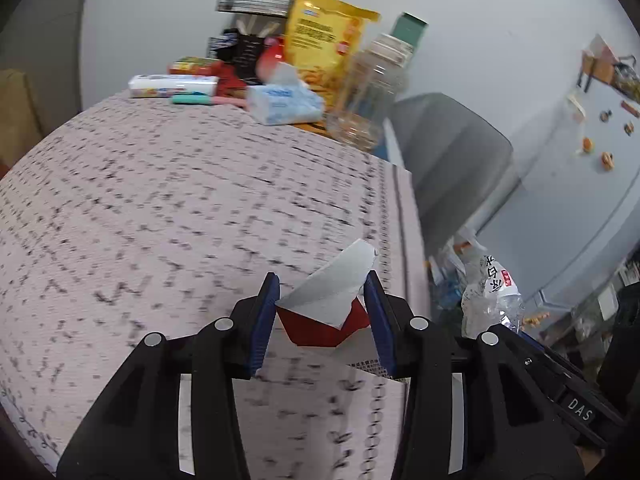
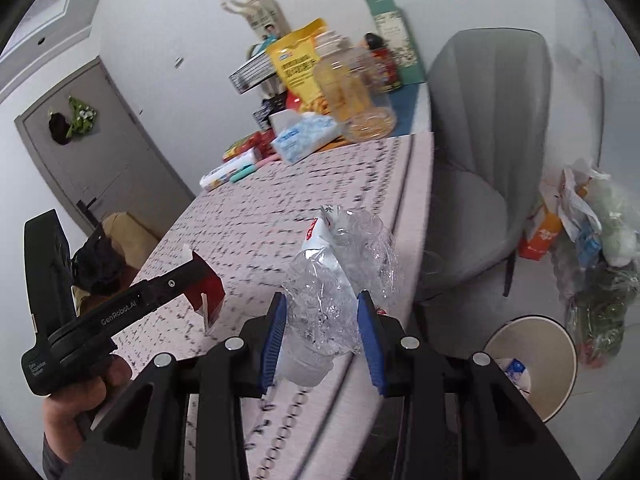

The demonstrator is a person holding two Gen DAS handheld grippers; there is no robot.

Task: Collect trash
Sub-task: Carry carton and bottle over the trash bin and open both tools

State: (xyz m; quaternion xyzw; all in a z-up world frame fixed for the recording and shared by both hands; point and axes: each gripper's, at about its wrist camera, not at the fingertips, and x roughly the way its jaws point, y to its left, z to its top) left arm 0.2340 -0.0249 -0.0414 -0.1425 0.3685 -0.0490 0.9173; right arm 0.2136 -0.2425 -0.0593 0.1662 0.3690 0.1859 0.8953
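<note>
A: Left wrist cam first. What's the left gripper [image 1: 324, 312] doing?

B: Jaws clamped on a red carton [image 1: 320, 330], w/ a grey-white flap sticking up toward 1 o'clock. Blue pads press both sides of it. It hangs above the patterned tablecloth [image 1: 160, 220], near the table's right edge.

A: Anything else in that view?

B: At 3-4 o'clock, a crushed clear bottle [image 1: 490, 300] w/ a white label, held by the other tool. Far end of the table, 12 o'clock: yellow snack bag [image 1: 320, 40], tissue pack [image 1: 282, 104], clear plastic jar [image 1: 370, 92]. Grey chair [image 1: 452, 168] at 2 o'clock, past the table edge. Pic is blurry.

A: OK, right wrist cam.

B: Right gripper [image 2: 322, 336] is closed on the crushed bottle [image 2: 332, 280]; pads squeeze its lower body, white cap end points back toward the cam, label end up at 12. It sits over the tablecloth [image 2: 260, 208], close to the edge.

A: Left tool visible there?

B: Yes, 9 o'clock: left gripper [image 2: 200, 280] in a hand [image 2: 80, 396], red carton [image 2: 210, 288] pinched at its tip.

A: Where's the bin?

B: Round beige bin [image 2: 560, 344] on the floor at 4 o'clock, some white-blue trash inside. Full plastic bags [image 2: 596, 248] at 3 o'clock, just beside it. Grey chair [image 2: 488, 140] at 1-2 o'clock. Grey door [image 2: 92, 152] at 10.
</note>
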